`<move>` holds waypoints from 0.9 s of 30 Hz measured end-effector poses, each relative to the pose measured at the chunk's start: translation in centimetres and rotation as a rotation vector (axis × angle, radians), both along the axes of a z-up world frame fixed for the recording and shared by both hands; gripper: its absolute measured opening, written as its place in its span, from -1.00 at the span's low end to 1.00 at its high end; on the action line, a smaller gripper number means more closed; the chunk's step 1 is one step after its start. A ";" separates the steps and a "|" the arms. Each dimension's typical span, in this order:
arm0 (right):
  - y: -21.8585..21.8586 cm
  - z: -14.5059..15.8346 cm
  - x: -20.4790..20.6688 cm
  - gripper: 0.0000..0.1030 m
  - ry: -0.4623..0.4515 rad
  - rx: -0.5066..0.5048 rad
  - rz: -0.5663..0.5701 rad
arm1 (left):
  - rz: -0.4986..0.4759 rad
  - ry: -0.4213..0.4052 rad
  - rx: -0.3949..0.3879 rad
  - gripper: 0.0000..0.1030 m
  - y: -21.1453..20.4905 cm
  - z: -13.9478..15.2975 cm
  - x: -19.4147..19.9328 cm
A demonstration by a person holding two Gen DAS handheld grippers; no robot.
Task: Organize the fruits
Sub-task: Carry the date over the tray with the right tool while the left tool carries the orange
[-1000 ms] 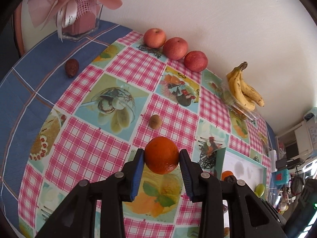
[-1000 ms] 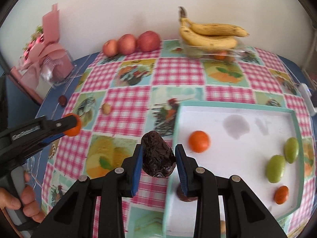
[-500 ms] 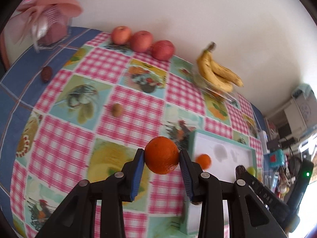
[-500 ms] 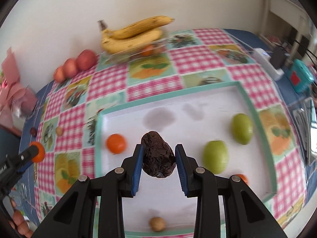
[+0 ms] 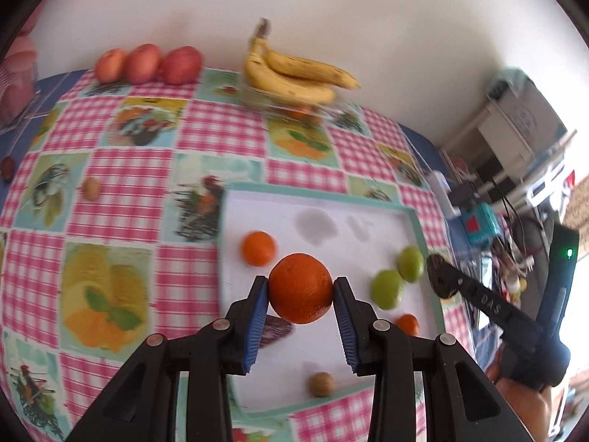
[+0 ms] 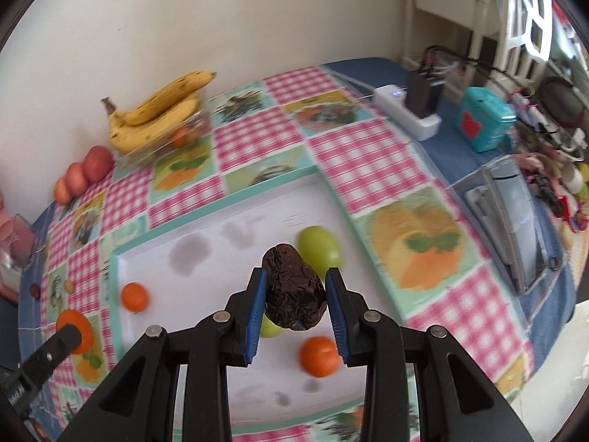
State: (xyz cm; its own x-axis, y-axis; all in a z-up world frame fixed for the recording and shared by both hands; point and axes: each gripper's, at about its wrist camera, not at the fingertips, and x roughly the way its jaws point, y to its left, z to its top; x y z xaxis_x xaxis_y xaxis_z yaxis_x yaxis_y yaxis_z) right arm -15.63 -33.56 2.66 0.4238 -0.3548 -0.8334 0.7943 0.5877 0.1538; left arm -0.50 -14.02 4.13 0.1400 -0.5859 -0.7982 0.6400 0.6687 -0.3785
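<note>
My left gripper [image 5: 300, 291] is shut on an orange [image 5: 300, 293], held above the white tray [image 5: 331, 202] with a teal rim. My right gripper [image 6: 294, 291] is shut on a dark wrinkled date [image 6: 292, 291], also over the tray [image 6: 206, 228]. In the tray lie a small orange [image 5: 258, 247], two green fruits [image 5: 385, 288], a small red-orange fruit [image 5: 408, 324], a brown nut [image 5: 321, 384] and a dark fruit [image 5: 274, 330] partly hidden behind my left finger. The right gripper shows in the left wrist view at the tray's right edge [image 5: 440, 276].
Three red apples [image 5: 147, 62] and a banana bunch [image 5: 294, 77] on a clear dish line the wall. A brown nut [image 5: 91, 188] and a dark fruit [image 5: 6, 167] lie on the checked tablecloth at left. A power strip [image 6: 408, 110] and teal box [image 6: 482, 121] stand at right.
Both grippers have swung right, from over the tablecloth to over the tray, each still holding its fruit. The right gripper now hangs over the green fruits.
</note>
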 end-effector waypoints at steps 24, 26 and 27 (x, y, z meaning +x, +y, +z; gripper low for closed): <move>-1.8 -4.8 -0.5 -0.33 0.171 0.054 -0.007 | -0.151 0.074 0.210 -0.26 -5.2 -6.6 -4.4; -1.8 -5.2 -0.6 -0.33 0.179 0.062 -0.010 | -0.150 0.084 0.224 -0.26 -5.2 -7.2 -4.5; -1.9 -5.4 -0.7 -0.33 0.184 0.067 -0.013 | -0.150 0.089 0.229 -0.26 -5.3 -7.4 -4.5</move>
